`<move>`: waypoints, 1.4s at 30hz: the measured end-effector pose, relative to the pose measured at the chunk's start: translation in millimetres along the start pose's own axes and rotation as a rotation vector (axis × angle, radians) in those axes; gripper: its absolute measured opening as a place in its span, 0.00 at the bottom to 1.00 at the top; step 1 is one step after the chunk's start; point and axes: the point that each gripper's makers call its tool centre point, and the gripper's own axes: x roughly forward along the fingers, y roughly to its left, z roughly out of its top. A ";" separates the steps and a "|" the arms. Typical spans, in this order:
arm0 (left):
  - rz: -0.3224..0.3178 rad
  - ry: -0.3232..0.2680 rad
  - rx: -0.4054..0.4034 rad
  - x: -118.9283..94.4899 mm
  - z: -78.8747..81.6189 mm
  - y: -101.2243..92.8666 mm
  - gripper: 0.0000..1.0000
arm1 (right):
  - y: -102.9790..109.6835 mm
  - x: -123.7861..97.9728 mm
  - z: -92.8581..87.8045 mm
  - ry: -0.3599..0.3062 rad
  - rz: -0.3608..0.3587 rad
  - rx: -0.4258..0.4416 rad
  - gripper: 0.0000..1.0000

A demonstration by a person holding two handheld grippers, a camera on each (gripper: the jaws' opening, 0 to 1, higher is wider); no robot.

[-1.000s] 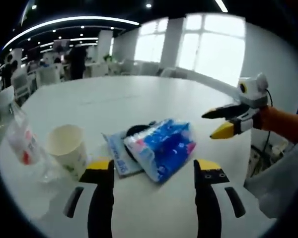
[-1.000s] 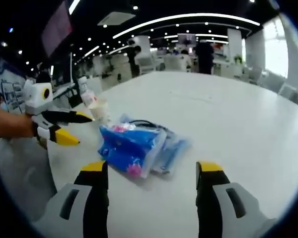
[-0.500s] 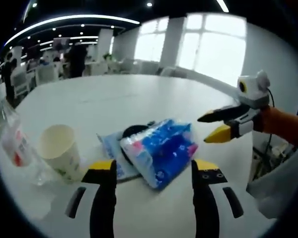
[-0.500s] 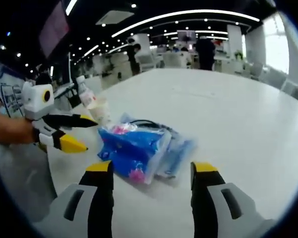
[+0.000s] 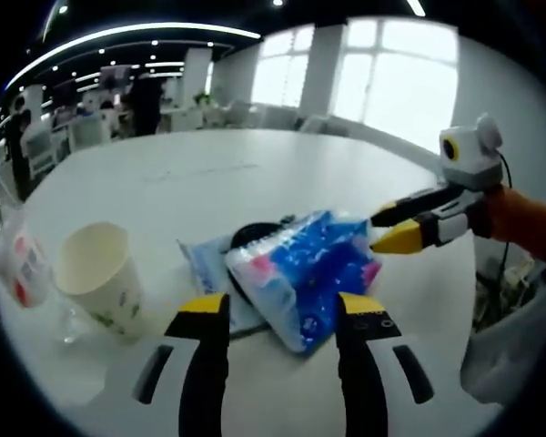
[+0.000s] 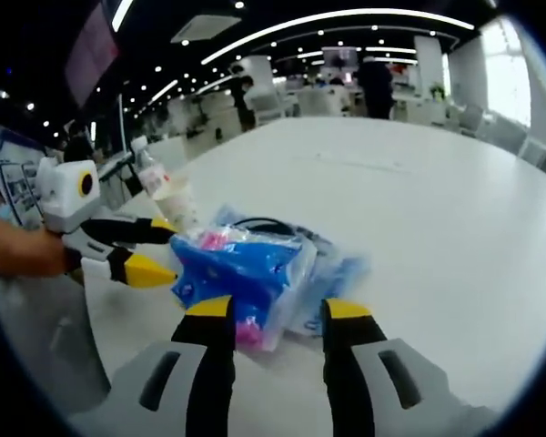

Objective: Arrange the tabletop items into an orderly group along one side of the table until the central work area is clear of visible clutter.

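A blue tissue pack (image 5: pixel 305 273) lies on the white table (image 5: pixel 209 173), on top of a flat pale-blue packet (image 5: pixel 207 266) and a black cable (image 5: pixel 255 235). My left gripper (image 5: pixel 282 309) is open, and the pack's near corner reaches in between its jaws. My right gripper (image 5: pixel 384 229) comes in from the right, its tips at the pack's far edge. In the right gripper view the same pack (image 6: pixel 232 269) has its near corner between the open jaws of my right gripper (image 6: pixel 278 311). There my left gripper (image 6: pixel 168 248) sits open at the pack's left side.
A paper cup (image 5: pixel 96 278) stands left of the pack, with a clear plastic bottle (image 5: pixel 18 273) beyond it near the table edge. The bottle (image 6: pixel 155 180) also rises behind the left gripper. Office desks and people fill the background.
Both grippers have moved in on the blue pack from opposite sides. Each pair of jaws has narrowed, and the pack's corners now lie between them.
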 end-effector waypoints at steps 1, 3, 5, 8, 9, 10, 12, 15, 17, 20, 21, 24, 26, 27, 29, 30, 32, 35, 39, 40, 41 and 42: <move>0.002 0.001 0.001 0.4 -0.2 0.5 0.41 | 0.0 0.4 0.3 -0.001 0.002 0.005 0.31; 0.003 0.003 0.000 0.9 -0.7 0.9 0.40 | -0.2 0.9 0.2 0.001 0.003 0.009 0.29; 0.002 0.005 0.000 1.3 -1.3 1.1 0.37 | -0.9 2.3 -0.5 0.005 0.003 0.011 0.28; -0.001 0.013 -0.002 2.6 -3.3 1.3 0.34 | -1.1 3.4 -1.9 0.011 0.006 0.017 0.24; -0.001 0.014 -0.001 2.8 -3.6 1.4 0.33 | -1.6 3.9 -2.3 0.012 0.004 0.024 0.22; -0.001 0.014 0.001 2.8 -3.8 1.5 0.31 | -1.4 4.1 -1.9 0.010 0.008 0.025 0.20; -0.001 0.013 0.002 2.9 -3.6 1.6 0.28 | -0.6 4.9 -1.3 0.008 0.012 0.029 0.17; 0.004 0.014 0.000 3.3 -4.0 2.6 0.26 | 0.6 6.2 -1.9 0.015 0.016 0.025 0.14; 0.005 0.019 -0.002 3.1 -4.7 2.5 0.23 | 0.9 6.7 -2.5 0.019 0.018 0.022 0.11; 0.005 0.018 -0.005 3.3 -4.8 2.8 0.17 | 1.4 6.9 -3.0 0.021 0.018 0.023 0.09; 0.004 0.020 -0.010 3.2 -5.2 2.5 0.15 | 1.3 7.0 -3.2 0.021 0.019 0.024 0.09; 0.007 0.016 -0.009 3.4 -4.7 3.4 0.15 | 1.8 7.0 -3.4 0.022 0.021 0.023 0.08; 0.007 0.018 -0.008 3.7 -5.2 3.5 0.14 | 2.1 7.0 -3.2 0.022 0.022 0.023 0.08; 0.005 0.020 -0.010 3.7 -5.4 3.4 0.13 | 2.4 7.0 -3.0 0.021 0.022 0.023 0.08; 0.006 0.020 -0.016 3.9 -5.4 3.8 0.12 | 2.4 6.8 -2.6 0.019 0.021 0.022 0.07; 0.007 0.019 -0.018 3.7 -5.2 3.7 0.12 | 2.2 6.7 -2.7 0.019 0.020 0.020 0.07; 0.004 0.020 -0.019 3.4 -5.2 3.1 0.09 | 2.6 6.6 -2.6 0.019 0.020 0.017 0.07; 0.003 0.023 -0.019 2.8 -5.6 3.2 0.05 | 2.7 6.7 -2.8 0.020 0.020 0.011 0.05; 0.001 0.025 -0.019 2.6 -5.7 2.9 0.02 | 4.7 6.2 -1.5 0.017 0.024 0.006 0.03; 0.001 0.025 -0.019 2.5 -5.5 2.7 0.02 | 4.9 6.2 -1.2 0.016 0.025 0.005 0.02; 0.000 0.025 -0.019 2.2 -5.1 2.3 0.01 | 4.7 6.3 -0.7 0.015 0.022 0.002 0.02; 0.000 0.023 -0.020 1.8 -4.3 1.7 0.01 | 4.8 6.3 -0.4 0.014 0.022 0.001 0.02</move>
